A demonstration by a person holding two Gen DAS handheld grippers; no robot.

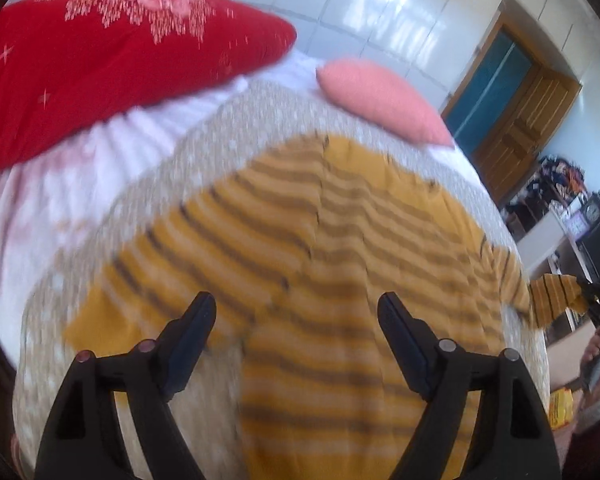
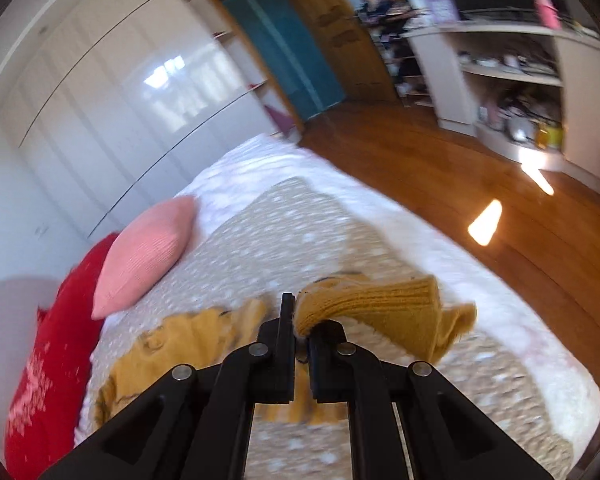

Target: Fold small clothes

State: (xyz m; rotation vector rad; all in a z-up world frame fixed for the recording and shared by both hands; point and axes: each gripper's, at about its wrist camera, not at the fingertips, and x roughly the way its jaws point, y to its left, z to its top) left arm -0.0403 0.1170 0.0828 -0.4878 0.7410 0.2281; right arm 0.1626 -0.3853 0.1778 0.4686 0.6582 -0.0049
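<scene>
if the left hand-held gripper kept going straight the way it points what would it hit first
Most likely the striped yellow sweater spread on the bed: the open left hand-held gripper points down at its middle, nothing between them. Depth is blurred, so this is a judgement.

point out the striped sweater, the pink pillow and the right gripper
striped sweater (image 1: 340,240), left wrist view, middle of its striped body
pink pillow (image 2: 148,252), right wrist view, centre of its knitted face
right gripper (image 2: 300,320), right wrist view, between the fingertips shut on the sweater's cuff

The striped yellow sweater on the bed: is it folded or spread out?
Mostly spread: the striped yellow sweater lies flat on the bed, one sleeve cuff lifted by the right gripper.
</scene>
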